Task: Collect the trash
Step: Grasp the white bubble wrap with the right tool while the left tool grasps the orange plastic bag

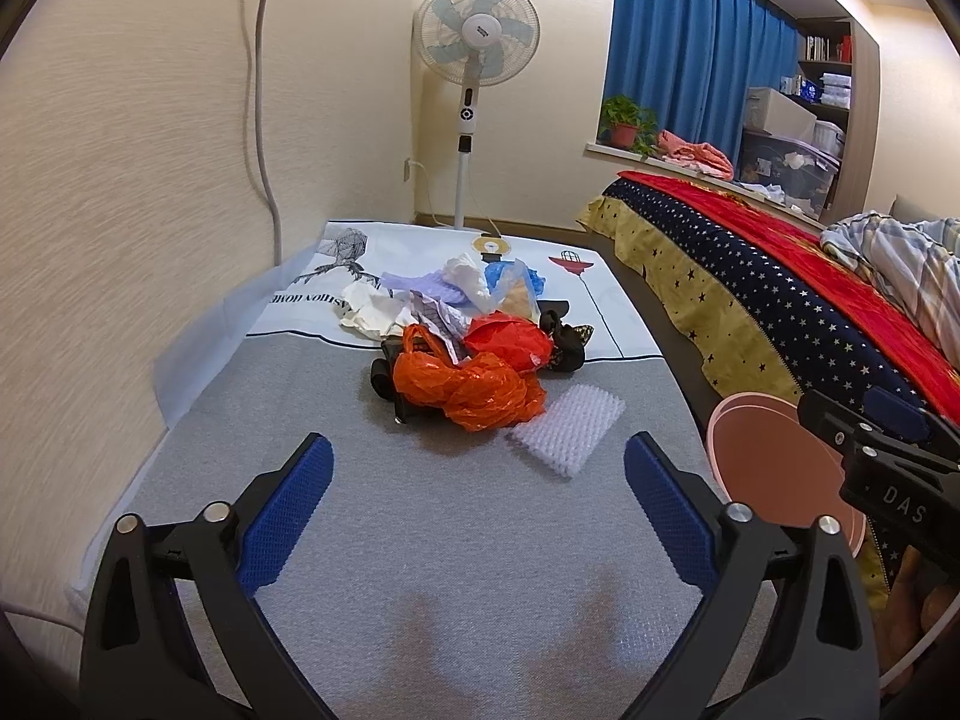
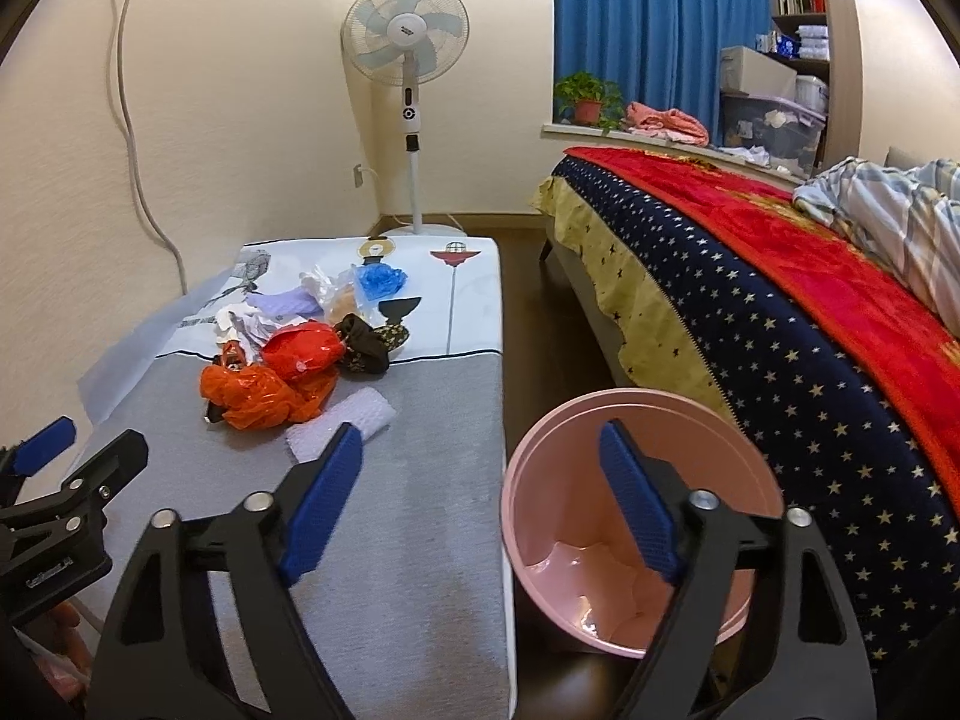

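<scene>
A heap of trash lies mid-table: orange plastic bags (image 1: 468,390) (image 2: 264,396), a red bag (image 1: 510,342) (image 2: 300,351), crumpled paper (image 1: 372,306), a blue bag (image 2: 378,279) and dark scraps (image 2: 366,345). A white bubble-foam sheet (image 1: 567,429) (image 2: 342,420) lies nearest me, apart from the heap. My left gripper (image 1: 478,450) stands open over bare grey cloth, short of the foam sheet. My right gripper (image 2: 480,432) is open with nothing between its pads, above the table's right edge. A pink bin (image 1: 774,468) (image 2: 690,432) stands on the floor right of the table, tilted toward me.
The low table (image 1: 420,540) (image 2: 390,540) runs along the left wall. A bed with a starred cover (image 1: 780,300) (image 2: 780,330) flanks the narrow floor strip on the right. A standing fan (image 1: 477,30) (image 2: 405,30) stands behind the table.
</scene>
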### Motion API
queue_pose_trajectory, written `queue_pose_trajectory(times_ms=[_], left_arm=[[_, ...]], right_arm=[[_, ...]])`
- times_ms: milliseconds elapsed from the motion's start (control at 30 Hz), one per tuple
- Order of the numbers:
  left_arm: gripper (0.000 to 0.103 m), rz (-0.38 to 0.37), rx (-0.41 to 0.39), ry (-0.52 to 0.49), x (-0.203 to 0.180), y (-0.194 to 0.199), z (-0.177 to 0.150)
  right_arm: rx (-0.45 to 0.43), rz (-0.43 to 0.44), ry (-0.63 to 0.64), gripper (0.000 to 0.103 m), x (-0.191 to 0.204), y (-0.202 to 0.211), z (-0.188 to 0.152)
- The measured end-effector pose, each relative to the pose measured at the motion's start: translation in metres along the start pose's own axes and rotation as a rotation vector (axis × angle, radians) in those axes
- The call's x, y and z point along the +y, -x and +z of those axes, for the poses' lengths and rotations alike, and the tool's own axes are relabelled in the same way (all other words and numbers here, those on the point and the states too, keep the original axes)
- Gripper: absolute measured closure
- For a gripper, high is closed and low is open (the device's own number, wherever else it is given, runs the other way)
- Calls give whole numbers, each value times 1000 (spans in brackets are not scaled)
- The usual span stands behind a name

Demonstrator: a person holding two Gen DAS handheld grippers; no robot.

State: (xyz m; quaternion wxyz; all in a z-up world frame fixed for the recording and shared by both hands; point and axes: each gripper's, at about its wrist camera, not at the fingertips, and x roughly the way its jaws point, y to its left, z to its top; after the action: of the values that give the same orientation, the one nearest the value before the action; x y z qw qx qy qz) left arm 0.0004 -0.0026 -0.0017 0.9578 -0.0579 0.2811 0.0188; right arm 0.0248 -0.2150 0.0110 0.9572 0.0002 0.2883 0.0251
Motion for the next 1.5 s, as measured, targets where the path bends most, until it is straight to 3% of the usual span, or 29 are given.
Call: queue_pose_trajectory(times_ms=[100,200,267,333,733,1233,1500], left_arm=[[21,1,5,8,2,-4,2],[38,1,20,15,6,-11,5],[52,-6,28,19,8,-15,5],[54,-8,31,27,10,-20,8],[54,26,54,121,32,-62,19],[54,11,116,217,49,-132,27],[54,-15,171,268,52,-151,23]], right_arm=[[20,46,-34,47,-4,-4,0],[36,86,-60,60,-6,-9,-1],[42,110,-73,61,-5,-13,-2],[43,122,-81,62,-3,-18,-2],[118,207,-134,61,17,-74,-7],[270,268,-185,58,45,-152,-15],[309,271,-184,58,54,-169,-20]])
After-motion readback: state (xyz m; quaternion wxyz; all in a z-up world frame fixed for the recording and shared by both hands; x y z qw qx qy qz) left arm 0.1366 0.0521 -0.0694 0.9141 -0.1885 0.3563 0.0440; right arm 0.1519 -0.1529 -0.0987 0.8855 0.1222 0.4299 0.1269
